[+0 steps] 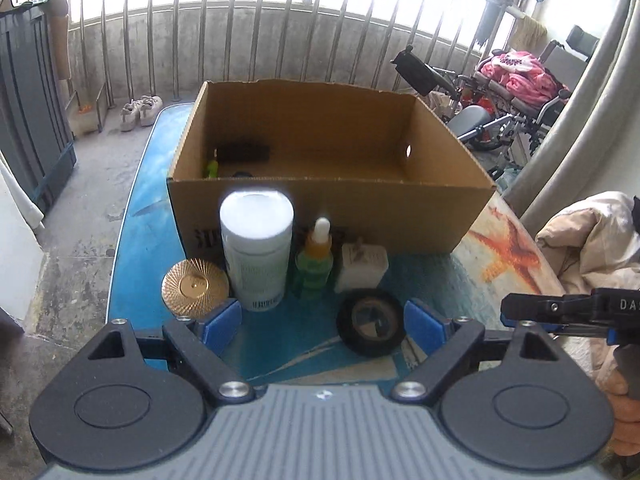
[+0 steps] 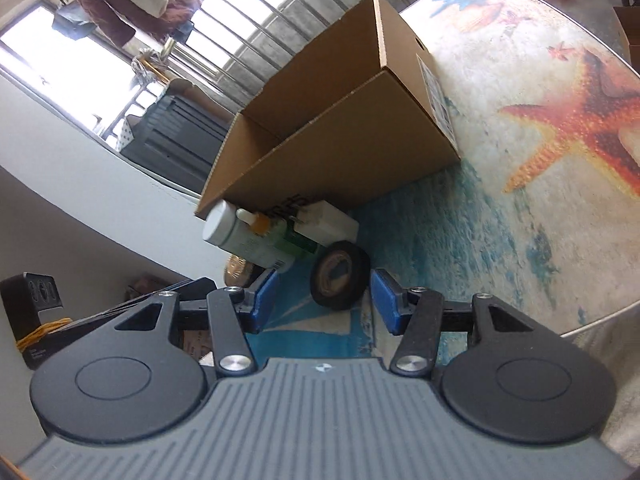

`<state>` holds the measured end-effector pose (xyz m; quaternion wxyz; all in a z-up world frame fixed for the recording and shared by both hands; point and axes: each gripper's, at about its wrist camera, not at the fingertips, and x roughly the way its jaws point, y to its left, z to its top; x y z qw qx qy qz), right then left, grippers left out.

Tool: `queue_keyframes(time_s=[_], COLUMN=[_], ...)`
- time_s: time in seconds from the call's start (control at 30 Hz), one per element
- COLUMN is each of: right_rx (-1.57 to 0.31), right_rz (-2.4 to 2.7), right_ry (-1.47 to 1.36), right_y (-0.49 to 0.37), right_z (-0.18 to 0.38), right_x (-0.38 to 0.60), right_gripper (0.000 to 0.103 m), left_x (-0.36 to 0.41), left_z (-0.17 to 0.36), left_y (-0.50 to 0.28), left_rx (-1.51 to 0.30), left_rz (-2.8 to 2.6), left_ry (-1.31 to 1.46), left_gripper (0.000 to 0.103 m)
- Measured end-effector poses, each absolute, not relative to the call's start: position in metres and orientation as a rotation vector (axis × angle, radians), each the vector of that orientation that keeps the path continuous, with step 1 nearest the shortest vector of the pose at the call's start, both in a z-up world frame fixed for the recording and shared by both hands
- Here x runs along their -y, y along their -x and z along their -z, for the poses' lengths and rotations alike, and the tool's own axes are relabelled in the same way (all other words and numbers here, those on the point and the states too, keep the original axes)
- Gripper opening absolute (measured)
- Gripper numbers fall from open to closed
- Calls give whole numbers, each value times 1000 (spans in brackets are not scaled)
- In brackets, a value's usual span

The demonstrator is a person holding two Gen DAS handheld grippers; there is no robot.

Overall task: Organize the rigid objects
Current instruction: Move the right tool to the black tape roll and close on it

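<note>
Five small things stand in a row on the blue part of the table (image 1: 144, 240), just in front of the open cardboard box (image 1: 332, 212): from my left wrist view I see a gold ribbed lid (image 1: 195, 287), a tall white canister (image 1: 257, 248) beside it, a green dropper bottle (image 1: 315, 262) with an orange neck, a white plug adapter (image 1: 362, 268), and nearer to me a black roll of tape (image 1: 371, 322) lying flat. My left gripper (image 1: 322, 326) hangs above the table with its blue pads spread wide and nothing between them pressed; the tape roll sits just inside the right-hand pad, apart from it. My right gripper (image 2: 325, 300) is tilted, its pads parted about halfway with nothing clamped, and the tape roll (image 2: 340, 276) lies just ahead of the gap. Inside the box, at its left end, something dark and something green show, too dim to name.
</note>
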<state>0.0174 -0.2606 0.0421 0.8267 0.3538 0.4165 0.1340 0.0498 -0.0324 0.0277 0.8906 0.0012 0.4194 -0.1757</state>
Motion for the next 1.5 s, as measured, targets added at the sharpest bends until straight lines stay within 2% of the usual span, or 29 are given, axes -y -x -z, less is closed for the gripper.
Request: queue_keyframes(time_s=[0.23,0.63,0.97,1.1,1.3,1.4,1.5], right_rx=[-898,-941,-976,-994,-1002,-996,-995], right_rz=[-256,-266,-280,-298,-294,-283,-292], right_ry=[-693,-584,-503,-485,-421,-387,-379], right_y=[-26,-65,-87,-95,-103,-105,-104], right_z=[-31,-22,-10,-5,-1,-1,1], right_x=[254,235,219,212,200,195,192], right_gripper=[51,49,43,42,34,26,17], left_x=[61,94,111,111,108,106,107], left_z=[11,37,49,52,53,54,53], left_y=[-44,-41,-52,-59,-66,-67,-67], left_rx=[-890,-868,-904,-914,-922,-921,-917], left_rz=[356,440,483,489,497,501,499], left_ry=[-102,-273,-326,-310,-280,-269,-271], left_gripper=[89,89,72,71,71,66,65])
